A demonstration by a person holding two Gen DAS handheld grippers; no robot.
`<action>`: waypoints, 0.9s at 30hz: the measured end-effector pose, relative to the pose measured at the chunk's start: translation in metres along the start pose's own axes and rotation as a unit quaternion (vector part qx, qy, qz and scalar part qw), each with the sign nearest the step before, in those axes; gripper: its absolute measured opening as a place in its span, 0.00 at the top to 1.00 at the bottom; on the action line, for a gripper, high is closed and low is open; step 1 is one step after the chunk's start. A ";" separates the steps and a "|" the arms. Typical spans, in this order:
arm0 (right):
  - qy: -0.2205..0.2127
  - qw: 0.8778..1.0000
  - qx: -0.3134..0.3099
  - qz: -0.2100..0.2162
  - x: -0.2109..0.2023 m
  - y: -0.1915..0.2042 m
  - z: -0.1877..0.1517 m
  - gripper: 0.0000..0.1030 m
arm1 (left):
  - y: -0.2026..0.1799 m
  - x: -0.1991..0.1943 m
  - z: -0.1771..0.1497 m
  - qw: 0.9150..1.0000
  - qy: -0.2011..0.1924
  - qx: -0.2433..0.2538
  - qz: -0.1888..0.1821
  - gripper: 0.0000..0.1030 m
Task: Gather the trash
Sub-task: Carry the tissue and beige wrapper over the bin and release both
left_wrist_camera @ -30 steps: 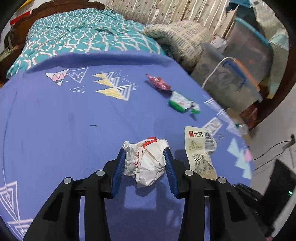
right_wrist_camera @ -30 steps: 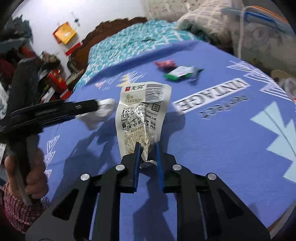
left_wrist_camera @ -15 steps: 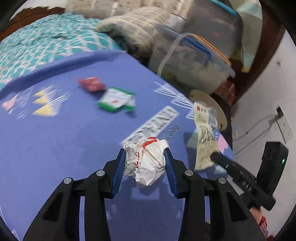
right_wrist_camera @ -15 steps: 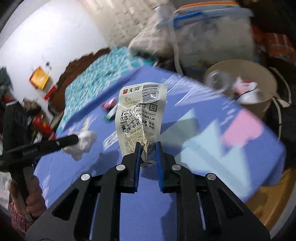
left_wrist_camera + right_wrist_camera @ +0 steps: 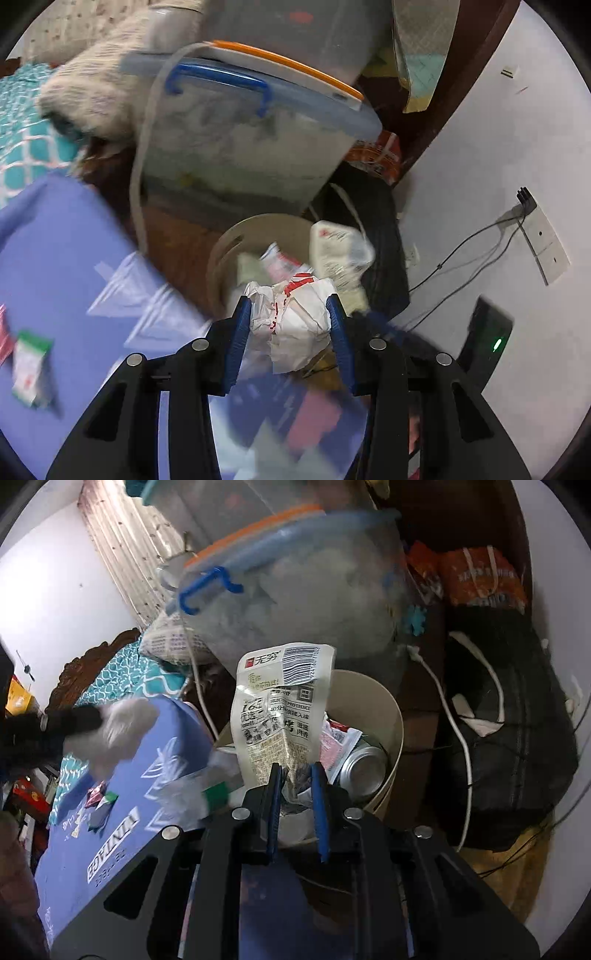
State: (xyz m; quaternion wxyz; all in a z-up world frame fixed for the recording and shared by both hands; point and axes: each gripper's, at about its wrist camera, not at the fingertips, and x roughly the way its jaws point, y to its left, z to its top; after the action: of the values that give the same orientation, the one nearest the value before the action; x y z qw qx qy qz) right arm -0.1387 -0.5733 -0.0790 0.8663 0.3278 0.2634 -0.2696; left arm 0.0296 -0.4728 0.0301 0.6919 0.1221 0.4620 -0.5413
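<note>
Up close, the left gripper (image 5: 290, 319) is clamped on a crumpled white paper ball (image 5: 295, 325) with red print, both blue pads pressing its sides. The right gripper (image 5: 297, 792) has its jaws easing apart, with the bottom edge of a pale printed snack wrapper (image 5: 279, 709) standing upright between them. Both pieces hang over a round beige bin (image 5: 391, 716) holding a silver can (image 5: 364, 764) and other wrappers. Beside the bin lies a blue patterned cloth (image 5: 62, 266) with a green-and-white packet (image 5: 29, 365); lidded plastic storage boxes (image 5: 251, 140) stand behind.
</note>
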 end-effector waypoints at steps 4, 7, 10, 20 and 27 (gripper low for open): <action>-0.004 1.000 0.019 -0.008 0.012 -0.017 -0.001 0.30 | -0.003 0.050 0.027 1.000 0.011 -0.014 -0.004 0.33; -0.047 0.998 0.033 -0.009 -0.006 -0.029 -0.002 0.27 | 0.001 0.079 0.031 0.999 0.036 -0.027 0.015 0.21; -0.077 0.995 0.058 -0.009 -0.023 -0.042 -0.007 0.29 | 0.005 0.085 0.026 0.998 0.048 -0.040 -0.002 0.21; -0.092 0.988 0.121 0.021 -0.065 -0.027 -0.044 0.31 | 0.001 -0.008 -0.024 0.995 -0.041 0.019 0.084 0.21; -0.086 0.990 0.108 0.039 -0.091 0.025 -0.068 0.30 | -0.001 -0.073 -0.083 0.972 -0.108 0.072 0.194 0.21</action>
State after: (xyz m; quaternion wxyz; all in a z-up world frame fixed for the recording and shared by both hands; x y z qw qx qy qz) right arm -0.2070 -0.4815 -0.0546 0.8551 0.4053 0.1437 -0.2896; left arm -0.0124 -0.3711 0.0416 0.8189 0.1996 0.3113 -0.4390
